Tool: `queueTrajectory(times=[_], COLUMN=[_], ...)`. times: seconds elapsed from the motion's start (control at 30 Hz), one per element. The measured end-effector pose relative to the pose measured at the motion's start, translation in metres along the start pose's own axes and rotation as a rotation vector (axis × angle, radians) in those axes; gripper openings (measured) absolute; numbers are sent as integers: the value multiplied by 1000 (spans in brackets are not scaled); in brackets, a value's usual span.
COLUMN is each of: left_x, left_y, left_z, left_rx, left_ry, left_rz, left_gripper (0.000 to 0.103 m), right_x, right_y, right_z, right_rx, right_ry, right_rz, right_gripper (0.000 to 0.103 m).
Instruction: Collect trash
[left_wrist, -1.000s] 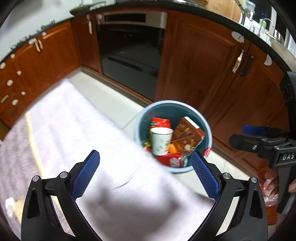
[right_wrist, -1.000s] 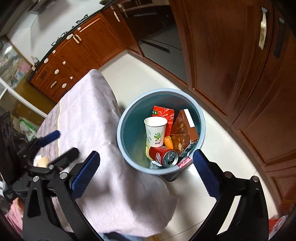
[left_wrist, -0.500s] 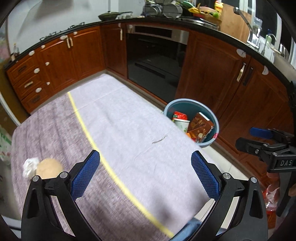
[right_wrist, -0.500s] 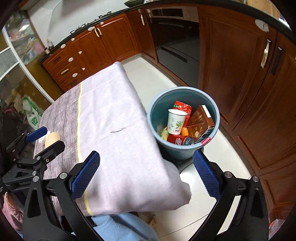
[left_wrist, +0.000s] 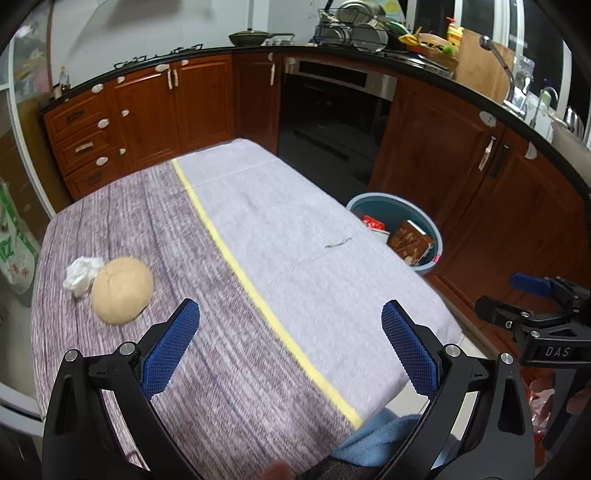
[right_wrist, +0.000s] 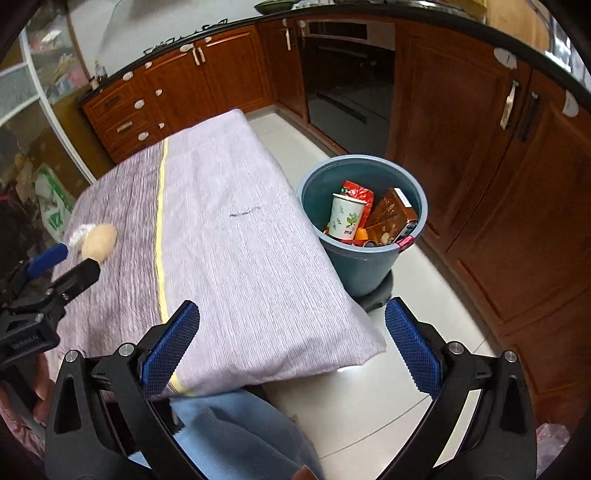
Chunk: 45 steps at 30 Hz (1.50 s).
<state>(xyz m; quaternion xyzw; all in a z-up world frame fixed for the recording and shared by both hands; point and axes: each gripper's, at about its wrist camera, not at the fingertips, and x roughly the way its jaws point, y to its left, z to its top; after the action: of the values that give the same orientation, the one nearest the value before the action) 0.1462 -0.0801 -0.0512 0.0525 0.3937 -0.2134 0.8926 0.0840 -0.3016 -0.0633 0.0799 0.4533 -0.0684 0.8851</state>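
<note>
A blue bin (right_wrist: 360, 254) stands on the floor at the table's right edge, holding a paper cup (right_wrist: 346, 216), a brown carton (right_wrist: 391, 218), a red packet and more trash. The bin (left_wrist: 424, 221) also shows in the left wrist view. On the cloth-covered table (left_wrist: 258, 236) lie a tan bun (left_wrist: 122, 290) and a crumpled white tissue (left_wrist: 81, 275), both far left. My left gripper (left_wrist: 290, 347) is open above the table's near part, nothing between its fingers. My right gripper (right_wrist: 291, 347) is open over the table's near right corner, empty.
Dark wooden cabinets (right_wrist: 480, 155) and an oven (left_wrist: 332, 110) wrap around the back and right. Tiled floor (right_wrist: 413, 369) lies between bin and cabinets. Blue fabric (right_wrist: 236, 435) of a person's clothing shows at the bottom. A small dark thread (left_wrist: 338, 243) lies on the cloth.
Both grippers have pulled back and up from over the bin toward the table's near side. The bun and tissue have come into the left wrist view. Both stay open.
</note>
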Motion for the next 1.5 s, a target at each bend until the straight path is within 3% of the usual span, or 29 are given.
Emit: queueTrajectory(times=[0.4,1.5], left_x=[0,1], left_y=[0,-4], left_z=[-17,-15], left_rx=[21,35], left_ry=[12,16], left_rz=[30,36], left_gripper=[99,99], right_x=[0,4], right_y=[12,11], right_z=[-12,-13], right_rx=[-28,-35], right_ry=[-9,16], right_rz=[-29,-25], right_gripper=[97,97])
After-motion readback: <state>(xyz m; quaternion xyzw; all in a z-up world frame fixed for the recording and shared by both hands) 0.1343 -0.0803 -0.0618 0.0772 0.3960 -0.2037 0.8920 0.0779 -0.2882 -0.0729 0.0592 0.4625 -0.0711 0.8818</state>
